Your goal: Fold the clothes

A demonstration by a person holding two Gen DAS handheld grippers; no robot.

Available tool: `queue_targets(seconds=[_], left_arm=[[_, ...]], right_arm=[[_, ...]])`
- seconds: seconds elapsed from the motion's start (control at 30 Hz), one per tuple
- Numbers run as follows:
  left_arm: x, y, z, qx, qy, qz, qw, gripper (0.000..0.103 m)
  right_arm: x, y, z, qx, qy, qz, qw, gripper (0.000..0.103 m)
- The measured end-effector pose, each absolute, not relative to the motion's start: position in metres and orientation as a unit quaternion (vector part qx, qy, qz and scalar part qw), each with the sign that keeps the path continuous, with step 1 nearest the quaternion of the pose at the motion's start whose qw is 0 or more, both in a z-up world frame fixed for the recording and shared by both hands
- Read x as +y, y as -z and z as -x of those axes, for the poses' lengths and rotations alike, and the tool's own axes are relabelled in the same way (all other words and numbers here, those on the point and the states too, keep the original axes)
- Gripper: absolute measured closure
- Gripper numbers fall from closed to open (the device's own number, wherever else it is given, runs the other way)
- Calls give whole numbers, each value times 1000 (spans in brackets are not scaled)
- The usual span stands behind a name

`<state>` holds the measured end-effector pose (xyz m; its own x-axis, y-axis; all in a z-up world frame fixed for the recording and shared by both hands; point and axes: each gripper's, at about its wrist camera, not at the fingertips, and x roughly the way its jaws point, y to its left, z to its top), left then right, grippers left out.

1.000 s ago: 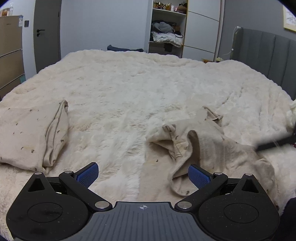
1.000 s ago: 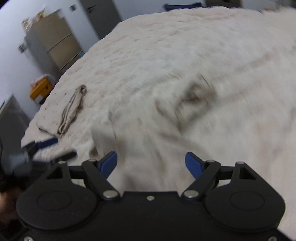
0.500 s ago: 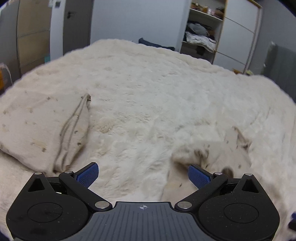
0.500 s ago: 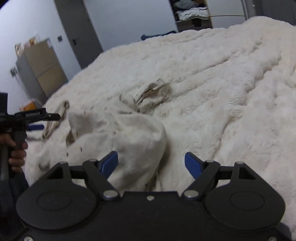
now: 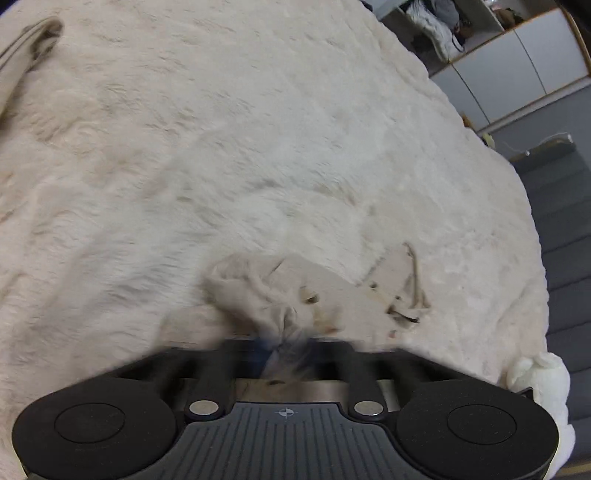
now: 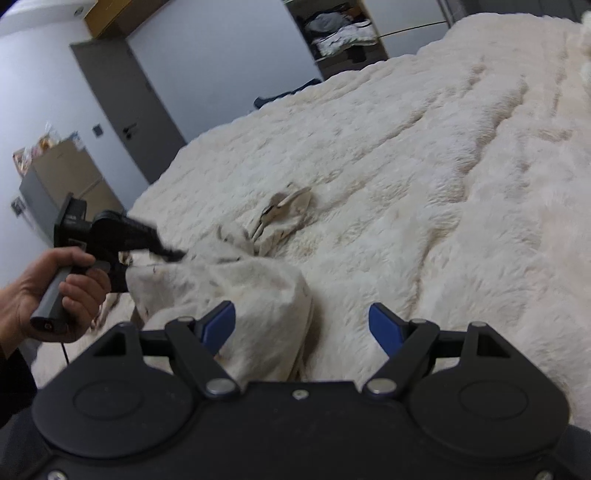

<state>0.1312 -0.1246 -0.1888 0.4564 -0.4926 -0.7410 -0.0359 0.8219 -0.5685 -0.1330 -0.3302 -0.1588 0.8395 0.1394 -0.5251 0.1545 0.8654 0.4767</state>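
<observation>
A crumpled beige garment (image 5: 332,295) with small dark marks lies on the white fluffy bed cover (image 5: 258,147). My left gripper (image 5: 282,349) is closing its jaws, and a bunch of the garment's cloth is pinched between the blurred blue pads. In the right wrist view, a hand (image 6: 55,288) holds that left gripper (image 6: 173,254) at the garment's (image 6: 240,288) left edge. My right gripper (image 6: 301,319) stands open just above the garment's near right edge; its left pad (image 6: 221,319) is over the cloth and nothing is gripped.
A second beige garment (image 5: 22,62) lies folded at the far left of the bed. A white plush toy (image 5: 539,376) sits by the grey headboard (image 5: 565,240). Beyond the bed are open wardrobe shelves (image 5: 436,22), a grey door (image 6: 122,110) and a cabinet (image 6: 66,173).
My left gripper swung right, rolled, dipped to the crumpled garment and closed on its cloth. My right gripper stayed open and settled lower near the garment's right side.
</observation>
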Motion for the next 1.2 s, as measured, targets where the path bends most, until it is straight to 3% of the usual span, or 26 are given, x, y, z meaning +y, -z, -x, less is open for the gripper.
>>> queue_targets(seconds=[0.17,0.2,0.23,0.27,0.3,0.57,0.7,1.0,1.17,1.2], left_arm=[[-172,63,-90,379,375,231,814,97],[-180,44,-79,354,416,217,809,84],[-188,25,-68,328,457,202,802,46],[-191,17,-61,314,474,191,800,18],[-191,16,-58,308,474,185,804,3],[-128,96,-51,384,327,141,852,2],[-106,122,-33,383,287,65,876,2],[-145,163,-9,237,292,-296,878,4],[-190,185,-12,215,388,-322,837,4],[-197,191,-15,219,398,-318,832,8]], right_arm=[[-338,162,136,269,0,-282,921,25],[-339,162,135,270,0,-286,919,25],[-340,163,135,270,0,-288,919,25],[-342,164,135,269,4,-293,917,25],[-342,165,134,270,5,-296,916,25],[-350,167,140,266,7,-316,911,25],[-348,165,141,261,-1,-314,913,25],[-309,139,160,285,-45,-263,920,25],[-275,137,161,327,-65,-236,913,25],[-270,136,159,330,-60,-237,912,25]])
